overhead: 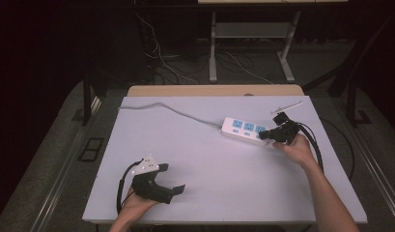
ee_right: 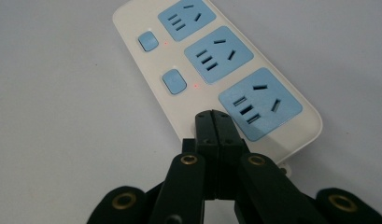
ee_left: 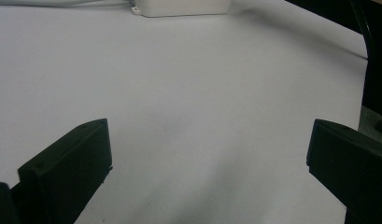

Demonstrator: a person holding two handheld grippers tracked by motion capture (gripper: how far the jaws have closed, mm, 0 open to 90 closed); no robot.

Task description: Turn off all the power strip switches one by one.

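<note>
The left gripper [overhead: 172, 178] sits at the lower left of the high view, held in the left hand [overhead: 133, 203] that enters from the bottom edge; its jaws stand wide apart. The right forearm [overhead: 330, 203] runs from the lower right up to the right hand [overhead: 297, 149], right of centre. The right gripper [overhead: 263, 135] has its jaws pressed together, tips pointing left.

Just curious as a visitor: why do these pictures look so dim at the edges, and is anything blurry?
High view: the white table is lit, the floor around it dark. Left gripper view: soft and dim, a faint shadow on the table. Right gripper view: sharp on the power strip, and the shut right gripper is crisp too.
</note>
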